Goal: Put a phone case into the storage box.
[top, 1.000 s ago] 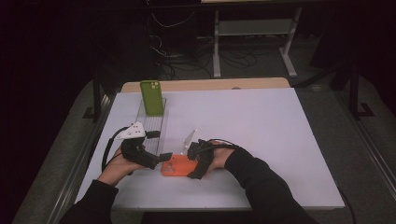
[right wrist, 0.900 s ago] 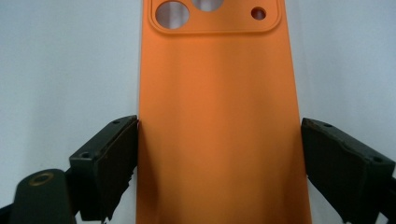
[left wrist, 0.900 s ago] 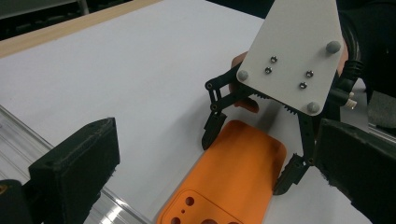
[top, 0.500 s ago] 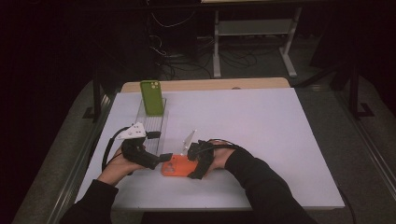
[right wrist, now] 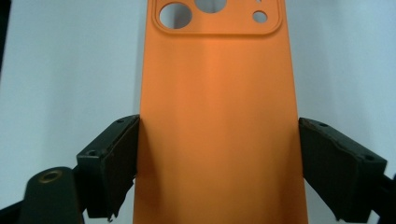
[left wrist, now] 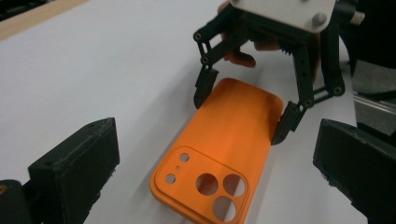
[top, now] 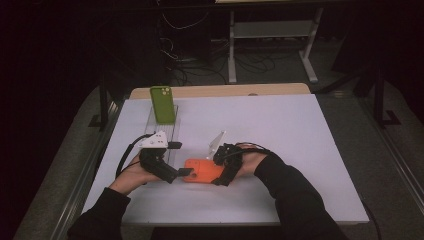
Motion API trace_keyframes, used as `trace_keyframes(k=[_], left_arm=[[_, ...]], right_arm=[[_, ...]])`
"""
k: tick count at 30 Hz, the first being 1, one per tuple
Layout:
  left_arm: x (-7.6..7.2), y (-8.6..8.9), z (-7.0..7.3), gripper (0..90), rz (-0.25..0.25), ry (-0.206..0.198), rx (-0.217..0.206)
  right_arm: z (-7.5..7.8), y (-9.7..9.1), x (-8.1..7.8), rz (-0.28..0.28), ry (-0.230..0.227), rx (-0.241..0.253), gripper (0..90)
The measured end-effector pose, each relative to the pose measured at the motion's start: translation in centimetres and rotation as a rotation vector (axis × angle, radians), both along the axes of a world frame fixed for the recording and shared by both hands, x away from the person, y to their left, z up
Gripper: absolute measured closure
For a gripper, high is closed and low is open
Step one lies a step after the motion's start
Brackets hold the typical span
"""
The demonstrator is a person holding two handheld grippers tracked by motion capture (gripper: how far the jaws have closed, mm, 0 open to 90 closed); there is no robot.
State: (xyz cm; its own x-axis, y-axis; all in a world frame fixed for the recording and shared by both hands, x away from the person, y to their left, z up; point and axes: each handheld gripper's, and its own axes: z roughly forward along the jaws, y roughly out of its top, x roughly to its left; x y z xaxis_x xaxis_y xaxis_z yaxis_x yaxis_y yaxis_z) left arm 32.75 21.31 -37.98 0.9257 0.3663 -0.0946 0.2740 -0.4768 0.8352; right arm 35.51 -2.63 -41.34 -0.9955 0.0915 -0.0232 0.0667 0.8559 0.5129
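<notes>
Left hand-held gripper [top: 184, 172], lower left: jaws spread, at phone case end. Orange phone case [top: 202, 170], lower centre, flat on counter [top: 300, 150]. Right hand-held gripper [top: 220, 167]: jaws pinching case's long edges. Case gripped, not yet lifted

**Bright table, dark room**

In the high view the white table [top: 280, 145] is evenly lit from above while the surroundings sink into near-black. The gripper views are bright but soft; the near jaws blur, and the orange phone case [right wrist: 217, 116] shows a mild sheen.
</notes>
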Motion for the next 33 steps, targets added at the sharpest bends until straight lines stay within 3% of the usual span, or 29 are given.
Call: trace_keyframes(k=[3,13,18,23,33], left_arm=[[0.3,-1.1,0.0,0.1,-0.039,0.01,0.007],[1.0,-4.9,-0.1,0.1,-0.157,0.001,0.107],[1.1,-6.6,-0.1,0.0,-0.196,-0.003,0.119],[1.5,-7.9,-0.4,0.1,-0.252,-0.012,0.166],[2.0,-9.0,-1.3,0.1,-0.286,0.014,0.2]], right_arm=[[0.4,-0.8,0.0,0.004,-0.001,-0.008,15.5],[1.9,-3.8,0.1,-0.015,-0.012,-0.024,15.5],[2.9,-4.6,0.0,-0.012,-0.027,-0.01,15.5],[3.5,-5.1,-0.1,0.003,-0.028,0.008,15.5],[3.9,-5.2,-0.4,0.036,-0.018,0.001,15.6]])
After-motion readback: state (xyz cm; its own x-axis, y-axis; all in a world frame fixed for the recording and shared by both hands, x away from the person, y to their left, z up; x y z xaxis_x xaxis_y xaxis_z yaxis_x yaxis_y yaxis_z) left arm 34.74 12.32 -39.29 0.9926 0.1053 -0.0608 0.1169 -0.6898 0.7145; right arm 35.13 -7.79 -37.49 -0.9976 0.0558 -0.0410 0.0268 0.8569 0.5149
